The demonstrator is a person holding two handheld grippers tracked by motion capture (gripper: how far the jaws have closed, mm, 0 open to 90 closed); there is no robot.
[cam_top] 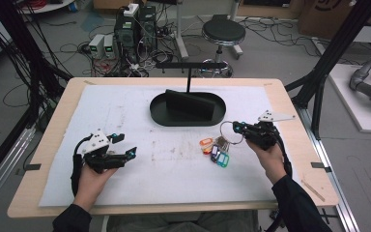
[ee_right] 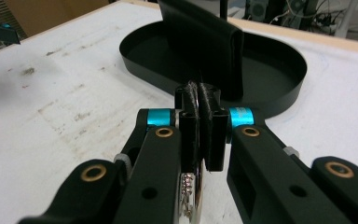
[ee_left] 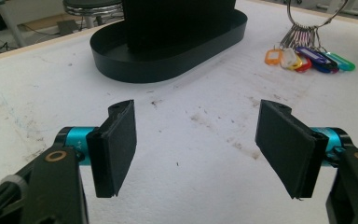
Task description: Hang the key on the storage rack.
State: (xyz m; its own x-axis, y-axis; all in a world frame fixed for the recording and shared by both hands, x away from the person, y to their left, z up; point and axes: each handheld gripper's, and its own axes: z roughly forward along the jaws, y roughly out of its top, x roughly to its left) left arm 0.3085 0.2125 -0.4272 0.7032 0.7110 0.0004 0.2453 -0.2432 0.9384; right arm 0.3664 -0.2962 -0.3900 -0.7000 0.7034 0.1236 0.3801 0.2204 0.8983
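While your right tongs (cam_top: 235,126) sit pinched on the key ring (cam_top: 228,130), the ring stands up off the mat (cam_top: 174,164) and the keys (cam_top: 221,142) and coloured tags (cam_top: 215,151) trail down to rest on the mat just below it. Right gripper view confirms: jaws pressed together w/ the thin metal ring (ee_right: 192,186) caught between them, pointing toward the tray (ee_right: 279,74).

Your left tongs (cam_top: 125,145) are spread wide, nothing between the jaws. Left gripper view: both pads (ee_left: 116,147) apart over bare mat (ee_left: 191,154), tray (ee_left: 168,65) ahead, tags (ee_left: 307,58) at upper right, well apart from that gripper.

Tray (cam_top: 158,113): black, oval, at the far-centre of the mat, w/ an upright black block (cam_top: 188,104) inside and a T-shaped post (cam_top: 189,67) at its rear.

Key bunch lies right of centre, near the tray's right end, not touching it. Tags visible: orange, white, yellow, red, blue, green.

Worktop (cam_top: 53,125): light wood, white mat stained in patches. Stool (cam_top: 223,33) and cables (cam_top: 72,48) on floor beyond.

Your left hand (cam_top: 92,181) is at the near-left of the mat, right hand (cam_top: 270,157) at mid-right.
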